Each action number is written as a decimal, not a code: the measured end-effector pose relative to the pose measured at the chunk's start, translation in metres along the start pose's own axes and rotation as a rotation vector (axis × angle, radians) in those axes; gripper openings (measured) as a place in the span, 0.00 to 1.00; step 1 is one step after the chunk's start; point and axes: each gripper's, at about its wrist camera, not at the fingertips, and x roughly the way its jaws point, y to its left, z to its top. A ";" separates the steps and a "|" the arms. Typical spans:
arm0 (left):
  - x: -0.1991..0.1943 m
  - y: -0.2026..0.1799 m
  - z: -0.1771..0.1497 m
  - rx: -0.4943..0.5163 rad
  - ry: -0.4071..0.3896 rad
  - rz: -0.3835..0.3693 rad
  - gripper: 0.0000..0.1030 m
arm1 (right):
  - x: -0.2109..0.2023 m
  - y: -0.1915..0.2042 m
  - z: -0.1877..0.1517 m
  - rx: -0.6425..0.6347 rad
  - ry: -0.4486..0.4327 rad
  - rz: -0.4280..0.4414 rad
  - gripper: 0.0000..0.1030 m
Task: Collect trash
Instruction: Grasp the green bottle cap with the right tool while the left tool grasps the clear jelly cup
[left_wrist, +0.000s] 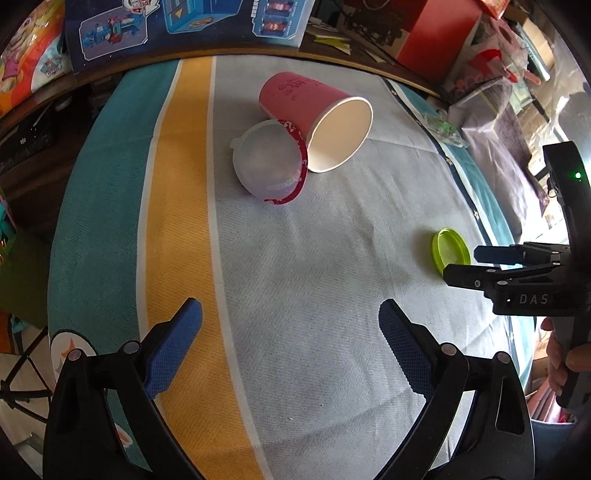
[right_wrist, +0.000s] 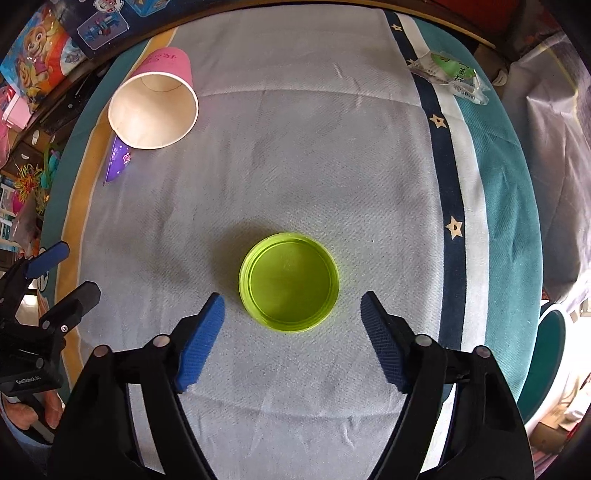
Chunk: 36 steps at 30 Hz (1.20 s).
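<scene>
Lying on a striped cloth (right_wrist: 314, 155), a green lid (right_wrist: 289, 281) was seen hollow side up in the right wrist view, just ahead of the right gripper (right_wrist: 291, 306) and between the lines of its two blue pads (right_wrist: 201, 339). The jaws were spread wide, wider than the lid, and nothing was held between them. No pad was seen touching the lid.

A pink cup (right_wrist: 153, 107) was shown on its side near the far left of the cloth, its white mouth turned toward the camera. A purple scrap (right_wrist: 118, 162) lay just beside the cup's rim. A clear wrapper (right_wrist: 448, 75) with green print was seen at the far right, on the teal border, well apart from the lid.

From the left wrist view, the left gripper (left_wrist: 290, 317) was held over the grey and yellow stripes with its jaws wide apart and empty. The cup (left_wrist: 314, 118) lay well ahead of it, touching a translucent, red-rimmed tub (left_wrist: 269, 162) that was also tipped on its side. The lid (left_wrist: 448, 254) appeared at the right, partly hidden behind the tips of the right gripper (left_wrist: 460, 264). Boxes and toy packaging (left_wrist: 184, 26) were stacked beyond the cloth's far edge.
</scene>
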 end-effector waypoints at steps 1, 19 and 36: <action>0.000 0.002 0.000 -0.005 0.000 -0.002 0.93 | 0.002 0.000 -0.001 0.000 0.008 0.001 0.62; 0.014 0.024 0.037 0.007 -0.016 0.009 0.93 | -0.004 0.038 0.045 -0.020 -0.034 0.022 0.51; 0.045 0.008 0.081 0.179 -0.025 -0.050 0.62 | 0.003 0.014 0.058 0.024 -0.017 0.107 0.51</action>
